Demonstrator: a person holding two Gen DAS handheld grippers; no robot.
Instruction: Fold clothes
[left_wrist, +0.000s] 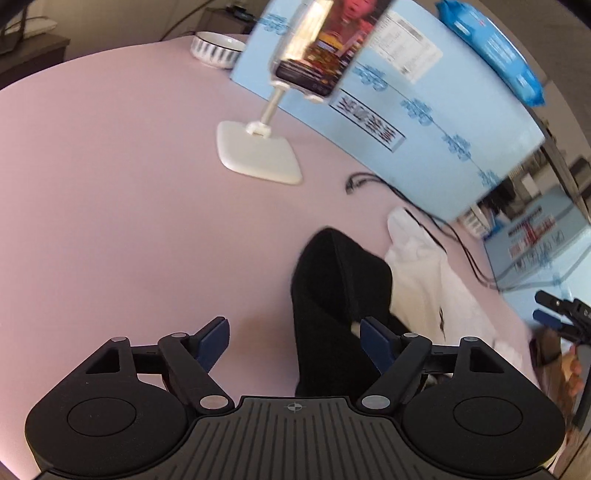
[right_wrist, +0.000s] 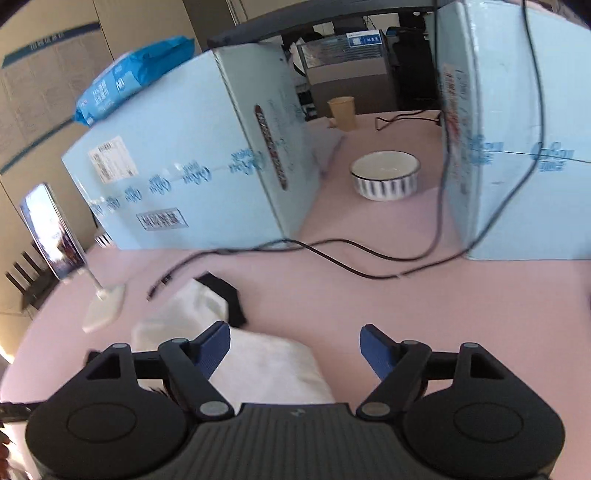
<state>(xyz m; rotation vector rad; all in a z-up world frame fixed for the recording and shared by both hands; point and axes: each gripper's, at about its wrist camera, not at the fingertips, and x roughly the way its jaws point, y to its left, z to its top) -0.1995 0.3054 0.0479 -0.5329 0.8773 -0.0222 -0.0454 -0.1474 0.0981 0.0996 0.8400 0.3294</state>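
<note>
A black garment lies crumpled on the pink table, partly over a white garment. My left gripper hangs above the black cloth with its blue pads spread wide and pressing on nothing. In the right wrist view the white garment lies folded below my right gripper, with a black piece beyond it. The right jaws also stand wide apart and hold nothing. The right gripper's tips show at the right edge of the left wrist view.
A phone on a white stand stands mid-table. Two light blue cartons stand behind, with a blue packet on one. A striped bowl, a paper cup and black cables lie between them.
</note>
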